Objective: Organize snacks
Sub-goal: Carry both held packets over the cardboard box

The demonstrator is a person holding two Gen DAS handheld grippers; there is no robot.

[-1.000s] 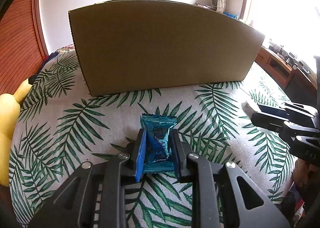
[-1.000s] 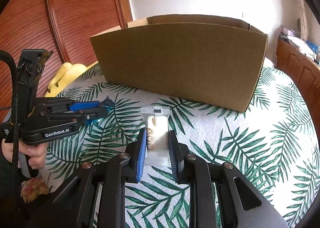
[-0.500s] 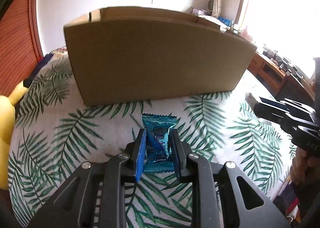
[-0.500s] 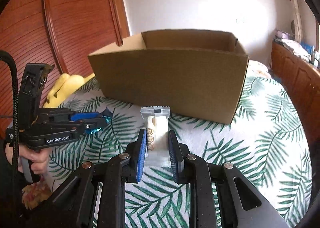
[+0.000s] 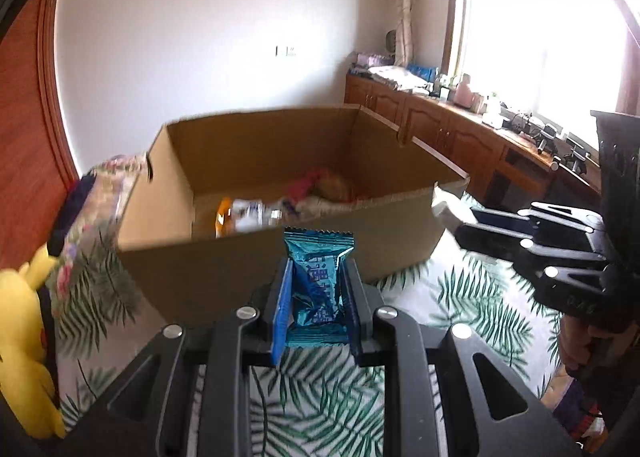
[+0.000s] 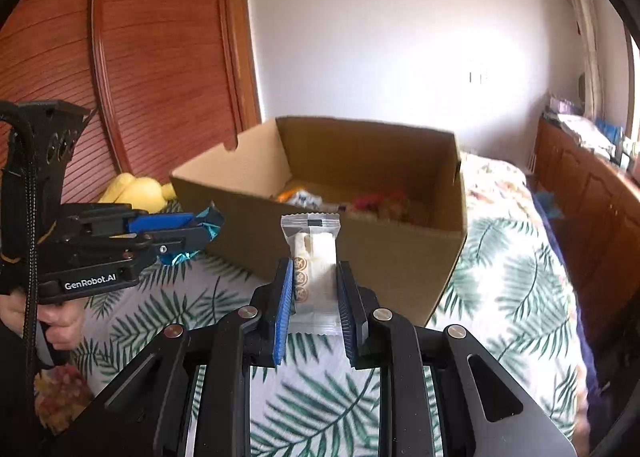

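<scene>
My left gripper (image 5: 317, 275) is shut on a teal snack packet (image 5: 318, 281) and holds it up in front of the near wall of an open cardboard box (image 5: 280, 265). My right gripper (image 6: 314, 277) is shut on a clear packet with a white bar (image 6: 314, 261), raised before the same box (image 6: 400, 253). Several snacks (image 5: 280, 205) lie in the box bottom. The left gripper also shows in the right wrist view (image 6: 172, 231) at the left, and the right gripper in the left wrist view (image 5: 480, 225) at the right.
The box stands on a bed with a palm-leaf cover (image 6: 516, 277). A yellow plush toy (image 5: 24, 321) lies at the left edge. A red wooden wardrobe (image 6: 140, 57) stands behind left, wooden cabinets (image 5: 460, 137) along the right wall under a bright window.
Both grippers have risen with their packets, from low in front of the box to above its near rim, so the box's inside and the snacks in it now show.
</scene>
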